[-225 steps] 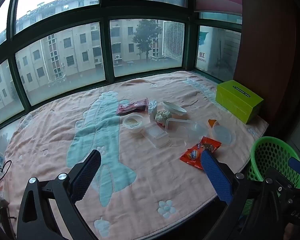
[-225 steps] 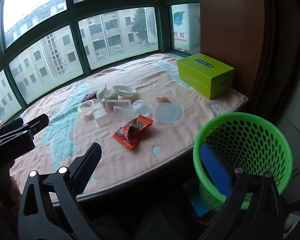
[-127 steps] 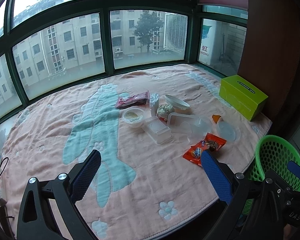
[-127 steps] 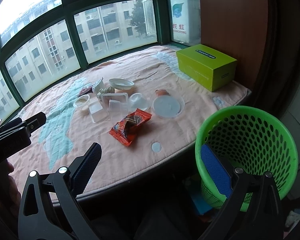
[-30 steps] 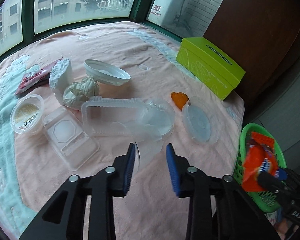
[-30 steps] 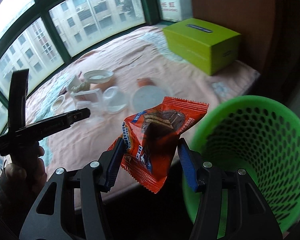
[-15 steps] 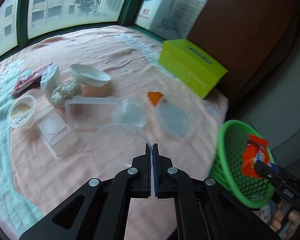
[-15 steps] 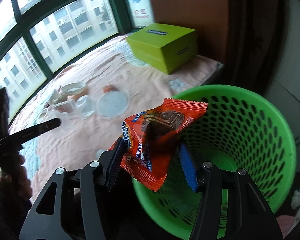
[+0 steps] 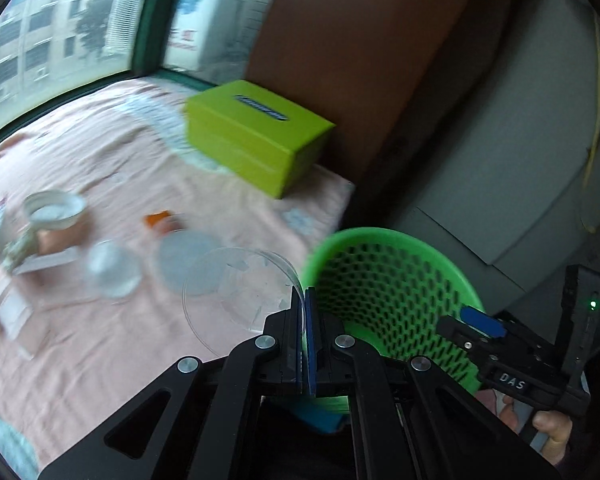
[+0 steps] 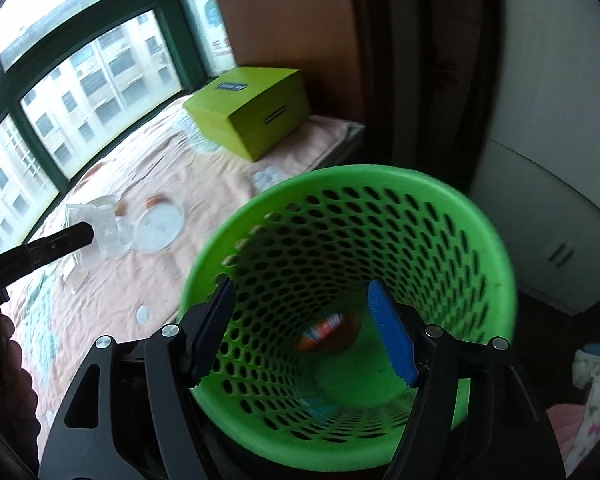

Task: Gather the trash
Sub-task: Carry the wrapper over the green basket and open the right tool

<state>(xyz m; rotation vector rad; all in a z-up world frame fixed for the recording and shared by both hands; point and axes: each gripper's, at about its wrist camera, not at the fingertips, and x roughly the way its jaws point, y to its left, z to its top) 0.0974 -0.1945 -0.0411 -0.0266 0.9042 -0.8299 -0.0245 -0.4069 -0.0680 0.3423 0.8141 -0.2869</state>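
My left gripper (image 9: 303, 296) is shut on the rim of a clear plastic lid (image 9: 236, 286) and holds it in the air just left of the green mesh basket (image 9: 396, 276). My right gripper (image 10: 300, 316) is open and empty above the basket's mouth (image 10: 496, 264). The orange snack packet (image 10: 326, 330) lies blurred at the bottom of the basket. More trash stays on the pink blanket: a clear round lid (image 9: 180, 260), a clear cup (image 9: 112, 268), a white bowl (image 9: 54, 210) and an orange scrap (image 9: 158, 218). The right gripper also shows in the left wrist view (image 9: 480, 322).
A lime green box (image 9: 256, 136) sits at the blanket's far right corner against a brown wall. Green-framed windows run along the back. A grey cabinet (image 10: 560, 216) stands right of the basket. A clear tray (image 10: 96, 228) lies beside my left gripper's finger in the right wrist view.
My right gripper opened and the orange snack packet dropped into the basket. My left gripper carried the clear lid to the right, up to the basket's rim.
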